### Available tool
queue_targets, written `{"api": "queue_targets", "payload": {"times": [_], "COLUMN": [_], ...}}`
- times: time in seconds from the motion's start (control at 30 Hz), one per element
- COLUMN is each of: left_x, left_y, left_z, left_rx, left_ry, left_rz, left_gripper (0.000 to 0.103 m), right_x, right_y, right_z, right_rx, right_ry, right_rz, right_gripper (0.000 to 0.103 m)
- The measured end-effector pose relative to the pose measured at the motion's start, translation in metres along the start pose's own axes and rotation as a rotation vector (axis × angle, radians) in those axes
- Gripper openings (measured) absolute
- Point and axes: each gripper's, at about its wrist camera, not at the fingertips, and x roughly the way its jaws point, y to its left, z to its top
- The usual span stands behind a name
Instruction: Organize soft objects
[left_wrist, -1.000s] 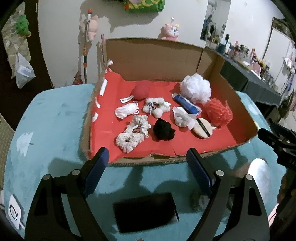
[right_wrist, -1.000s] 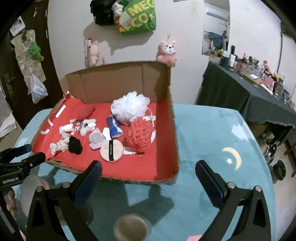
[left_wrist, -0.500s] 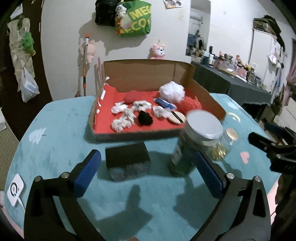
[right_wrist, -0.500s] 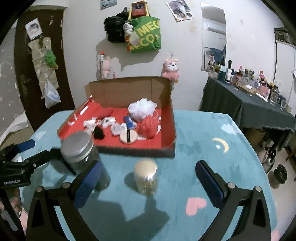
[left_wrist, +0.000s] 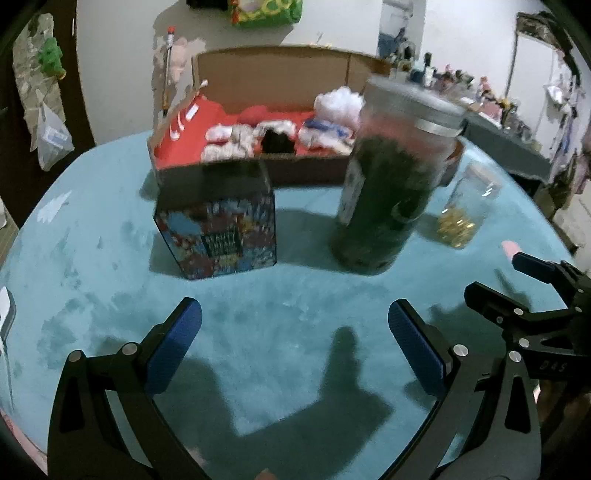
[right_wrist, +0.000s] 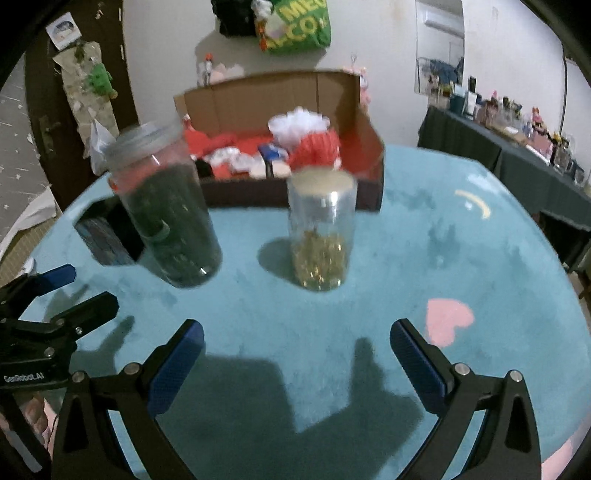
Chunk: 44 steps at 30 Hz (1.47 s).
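Observation:
A cardboard box with a red lining stands at the far side of the teal table; it also shows in the right wrist view. It holds several soft things: a white puff, a red mesh puff, white scrunchies and a black scrunchie. My left gripper is open and empty, low over the near table. My right gripper is open and empty too, beside it.
A printed square tin, a tall jar of dark contents and a small jar of gold bits stand between the grippers and the box. A dark side table with bottles is at the right.
Both grippers have pulled back from the box and dropped lower. The tin and the two jars have come into view in front of the box.

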Motion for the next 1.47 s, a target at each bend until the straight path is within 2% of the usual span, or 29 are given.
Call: {"api": "queue_targets", "payload": {"times": [0.17, 0.27, 0.63, 1.47], "left_x": [0.025, 0.036, 0.038, 0.04], "left_y": [-0.002, -0.004, 0.002, 0.002], "left_z": [-0.006, -0.008, -0.004, -0.003], "left_rx": [-0.003, -0.006, -0.038, -0.04], "left_ry": [0.059, 0.094, 0.1, 0.099], "left_rz": [0.05, 0.073, 0.083, 0.089], "left_gripper": [0.103, 0.103, 0.103, 0.103], "right_x": [0.021, 0.023, 0.022, 0.024], "right_y": [-0.005, -0.005, -0.008, -0.008], "right_z": [-0.005, -0.004, -0.007, -0.006], "right_rx": [0.02, 0.019, 0.037, 0.037], "right_ry": [0.052, 0.054, 0.067, 0.073], "right_rz": [-0.014, -0.025, -0.077, -0.099], "right_gripper": [0.103, 0.103, 0.103, 0.103]}}
